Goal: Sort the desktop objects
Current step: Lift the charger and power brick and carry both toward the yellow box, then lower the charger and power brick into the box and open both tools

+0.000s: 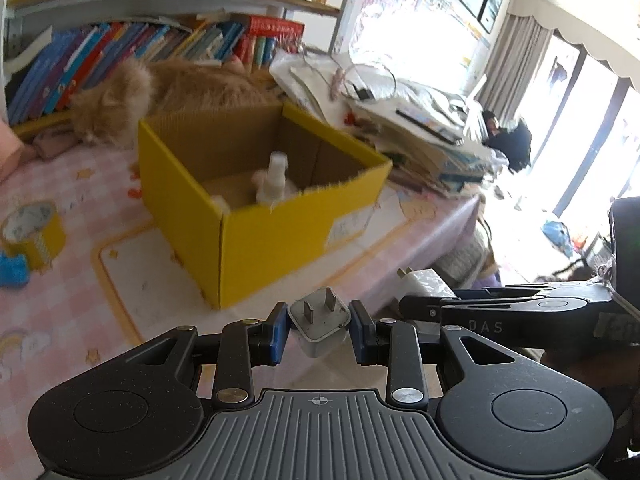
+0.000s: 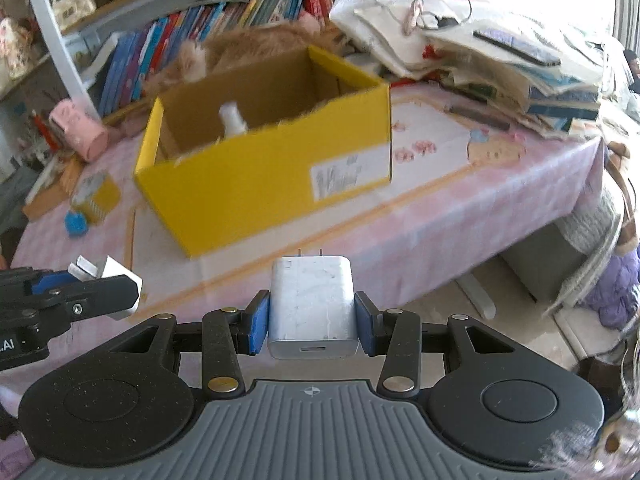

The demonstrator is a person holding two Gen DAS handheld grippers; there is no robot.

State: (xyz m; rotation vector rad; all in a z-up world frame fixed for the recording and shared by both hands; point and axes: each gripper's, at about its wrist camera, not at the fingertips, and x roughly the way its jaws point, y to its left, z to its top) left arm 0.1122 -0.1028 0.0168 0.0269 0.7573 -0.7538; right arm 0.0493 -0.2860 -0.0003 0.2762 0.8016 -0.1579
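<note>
My left gripper [image 1: 319, 328] is shut on a small white plug adapter [image 1: 319, 320], prongs up, held off the desk's near edge. My right gripper [image 2: 311, 320] is shut on a larger white charger block [image 2: 311, 308], prongs pointing away. Each gripper shows in the other's view: the right one with its charger [image 1: 424, 284] at the right, the left one with its adapter [image 2: 112, 276] at the left. Ahead on the pink tablecloth [image 1: 60, 312] stands an open yellow cardboard box [image 1: 256, 236] [image 2: 248, 184] holding a white bottle [image 1: 276, 178] [image 2: 232, 120].
A ginger cat [image 1: 160, 92] lies behind the box. A yellow tape roll [image 1: 32, 232] and a blue item [image 1: 12, 270] sit at the left. A heap of papers and books [image 2: 500, 52] fills the right of the desk. A bookshelf [image 1: 140, 48] runs along the back; a pink cup [image 2: 80, 132] lies tipped.
</note>
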